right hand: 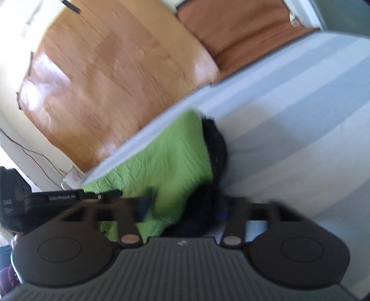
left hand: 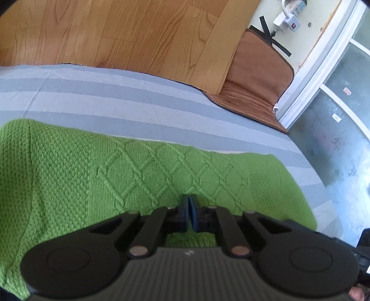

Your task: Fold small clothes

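A green knitted garment (left hand: 129, 176) with a diamond cable pattern lies on a blue and grey striped sheet (left hand: 111, 92). My left gripper (left hand: 189, 208) is shut, its blue pads pressed together just above the garment's near part; whether fabric is pinched between them is hidden. In the blurred right wrist view the same green garment (right hand: 166, 162) lies with a black cloth part (right hand: 215, 148) along its right edge. My right gripper (right hand: 182, 206) is open, its fingers astride the garment's near end. The left gripper's body (right hand: 69, 198) shows at the left.
Wood-pattern flooring (left hand: 120, 34) lies beyond the sheet. A brown mat (left hand: 252, 76) sits at the sheet's far right corner, by a white door frame (left hand: 307, 92) and a wall power strip (left hand: 291, 14). The striped sheet (right hand: 300, 115) spreads to the right.
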A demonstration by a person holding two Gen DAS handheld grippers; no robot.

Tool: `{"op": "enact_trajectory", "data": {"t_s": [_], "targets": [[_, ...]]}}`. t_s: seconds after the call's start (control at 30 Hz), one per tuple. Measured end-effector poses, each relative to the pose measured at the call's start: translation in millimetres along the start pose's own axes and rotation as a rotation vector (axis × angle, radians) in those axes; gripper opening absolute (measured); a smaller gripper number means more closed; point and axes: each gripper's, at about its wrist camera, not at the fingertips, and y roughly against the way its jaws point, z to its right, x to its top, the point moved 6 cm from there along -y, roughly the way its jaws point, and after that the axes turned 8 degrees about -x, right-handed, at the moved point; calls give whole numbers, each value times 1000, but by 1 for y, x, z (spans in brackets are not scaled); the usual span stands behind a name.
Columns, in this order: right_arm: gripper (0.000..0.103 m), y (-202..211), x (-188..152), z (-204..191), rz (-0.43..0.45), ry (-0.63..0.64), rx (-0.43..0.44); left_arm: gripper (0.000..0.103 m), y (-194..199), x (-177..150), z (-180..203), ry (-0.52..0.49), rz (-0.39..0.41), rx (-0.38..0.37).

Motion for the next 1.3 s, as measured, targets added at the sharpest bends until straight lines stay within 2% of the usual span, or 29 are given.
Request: {"op": "enact_trajectory", "data": {"t_s": [0.07, 0.2, 0.23, 0.3, 0.37, 0.4, 0.43, 0.5, 0.57, 0.63, 0.67, 0.7, 0.73, 0.77, 0.8, 0.83, 0.9, 0.97, 1.0, 1.1, 1.17, 1.23, 1.3], "targets": [[32, 2, 3, -4, -3, -62, 59, 6, -1, 2, 1, 1, -14, 3], [32, 33, 19, -62, 117, 148, 121, 7, 10, 8, -3, 59, -72, -67], [32, 36, 21, -81, 129, 213, 138, 7, 20, 12, -7, 80, -61, -91], [32, 37, 17, -117, 134, 351, 151, 8, 50, 23, -18, 106, 14, -119], [32, 31, 6, -150, 120, 475, 171, 17, 90, 35, -36, 132, 119, -128], [32, 25, -1, -165, 106, 529, 187, 30, 111, 39, -47, 146, 175, -120], [32, 18, -9, -181, 90, 583, 204, 39, 131, 42, -58, 155, 230, -98], [32, 2, -28, -208, 61, 686, 227, 41, 164, 45, -78, 160, 310, -34], [32, -16, -49, -231, 31, 782, 245, 41, 187, 42, -95, 170, 350, 10], [34, -38, -71, -248, -17, 862, 248, 50, 197, 36, -107, 187, 368, 41], [35, -50, -82, -253, -46, 897, 244, 52, 199, 32, -113, 195, 373, 55], [40, -64, -93, -255, -74, 937, 237, 54, 201, 29, -119, 200, 375, 66], [49, -77, -104, -255, -105, 980, 224, 54, 199, 25, -124, 208, 370, 74], [52, -85, -113, -253, -115, 1018, 226, 54, 199, 21, -129, 223, 363, 76], [62, -83, -117, -254, -67, 1054, 246, 54, 195, 18, -133, 242, 354, 69], [66, -78, -121, -255, -70, 1089, 253, 54, 191, 16, -135, 254, 347, 55], [66, -65, -116, -254, -72, 1093, 312, 54, 183, 16, -132, 248, 339, 45], [63, -48, -102, -248, -74, 1042, 374, 54, 174, 18, -130, 227, 328, 62], [59, -41, -90, -243, -60, 1006, 380, 54, 168, 20, -129, 223, 316, 67], [46, -25, -46, -223, 5, 869, 358, 54, 153, 23, -125, 219, 289, 53], [37, -28, -15, -210, 38, 771, 304, 54, 146, 27, -122, 192, 291, 83], [27, -43, 8, -199, 30, 692, 247, 54, 140, 30, -123, 174, 290, 109], [27, -67, 23, -192, -10, 628, 236, 55, 133, 33, -129, 193, 273, 120]]}}
